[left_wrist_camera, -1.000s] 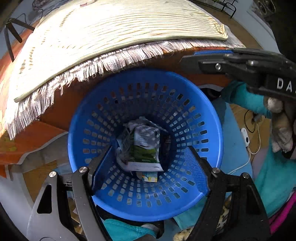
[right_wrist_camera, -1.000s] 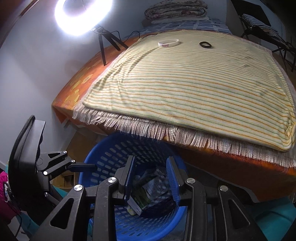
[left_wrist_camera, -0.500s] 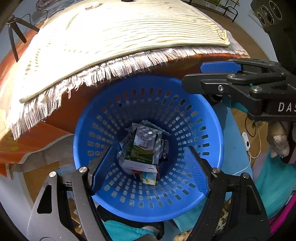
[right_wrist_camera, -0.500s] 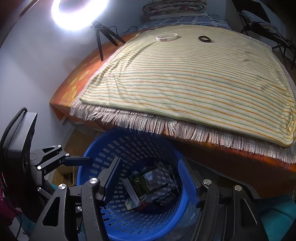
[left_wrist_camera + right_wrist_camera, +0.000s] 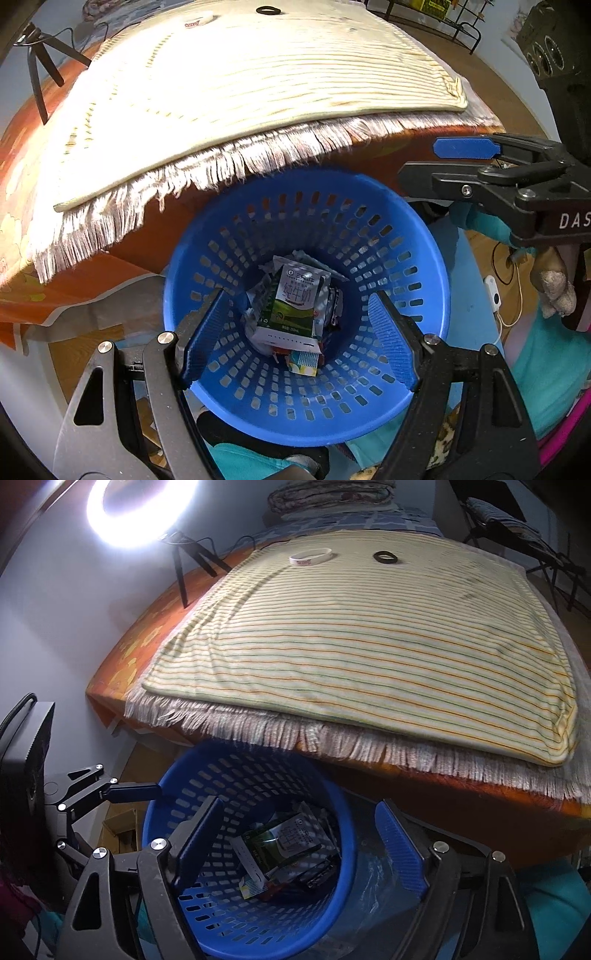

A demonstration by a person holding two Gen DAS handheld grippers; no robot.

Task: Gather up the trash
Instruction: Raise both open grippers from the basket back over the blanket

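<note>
The right gripper has just been spreading its jaws above the round blue perforated plastic basket, and nothing sits between its blue pads now; a second ago they were drawn in close with the green and white milk carton showing in the gap between them, though whether they pressed on it I cannot tell. That carton now lies flat on the small heap at the bottom of the basket, so I take this piece of trash as delivered. The left gripper hangs over the same basket with its jaws wide and empty, unchanged through that second. Counting: one basket on the floor against the bed; inside it one carton on top, a small yellow and teal packet at its near edge, and some crumpled wrappers beneath, too tangled to number. On the one cream blanket with thin stripes and a fringed hem two things are left, both near the far end and well apart from the basket: one white rubber wristband and one black ring-shaped band. Whether either counts as trash I cannot judge from here.
</note>
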